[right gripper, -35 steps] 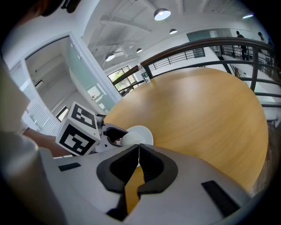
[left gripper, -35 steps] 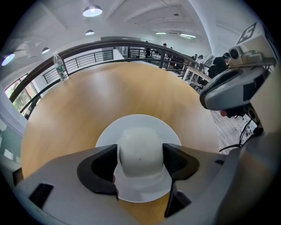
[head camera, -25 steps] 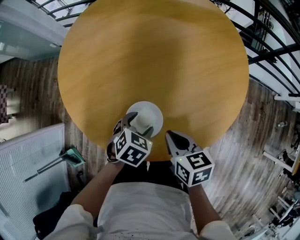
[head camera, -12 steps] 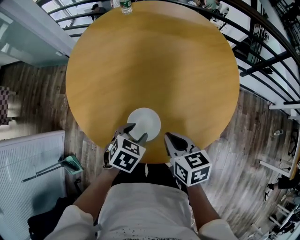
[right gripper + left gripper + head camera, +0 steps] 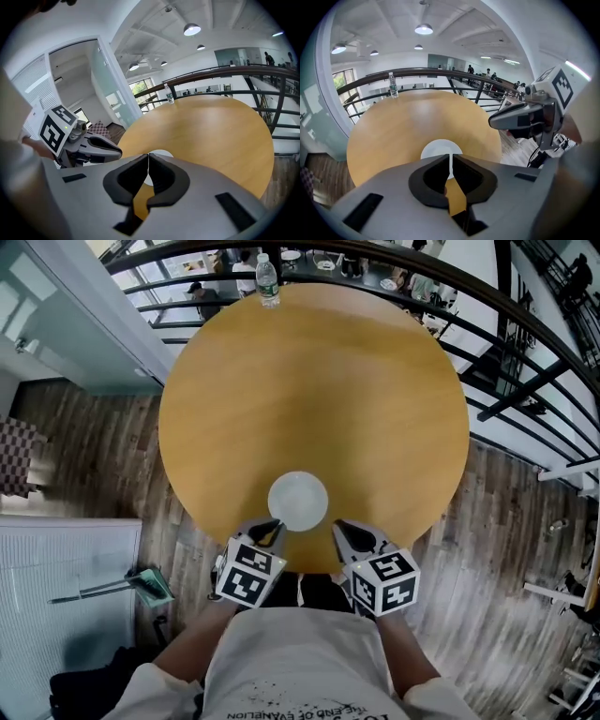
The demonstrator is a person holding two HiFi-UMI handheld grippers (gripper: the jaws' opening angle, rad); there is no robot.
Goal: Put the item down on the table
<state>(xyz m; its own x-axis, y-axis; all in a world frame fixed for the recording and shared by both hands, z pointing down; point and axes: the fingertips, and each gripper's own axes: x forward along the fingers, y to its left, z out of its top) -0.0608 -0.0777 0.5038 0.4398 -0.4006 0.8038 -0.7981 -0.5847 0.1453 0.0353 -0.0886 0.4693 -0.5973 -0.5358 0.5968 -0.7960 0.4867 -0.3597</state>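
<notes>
A second ago the left claw [image 5: 274,526] had its jaws spread around the white dish [image 5: 298,502]. Now the dish lies free on the table [image 5: 309,390], near the round top's lower edge, and that claw has drawn back toward the bottom of the head view, its tips just short of the dish's rim. Its jaws have just been closing, and in the left gripper view they meet with only a hairline slit and nothing between them. The right claw [image 5: 339,526] sat lower right of the dish before and has risen slightly. In its own view its jaws are also pressed together and empty, touching nothing. The view has also shifted, so a water bottle [image 5: 268,282] now stands in sight at the table's far edge, top centre, where a second ago it was out of frame. Only the head view shows the wooden floor [image 5: 103,446] and the person's white shirt [image 5: 291,662]. The gripper views instead show ceiling lamps [image 5: 423,29] and the dark railing [image 5: 422,71] curving behind the table, and each catches the other claw at its side.
</notes>
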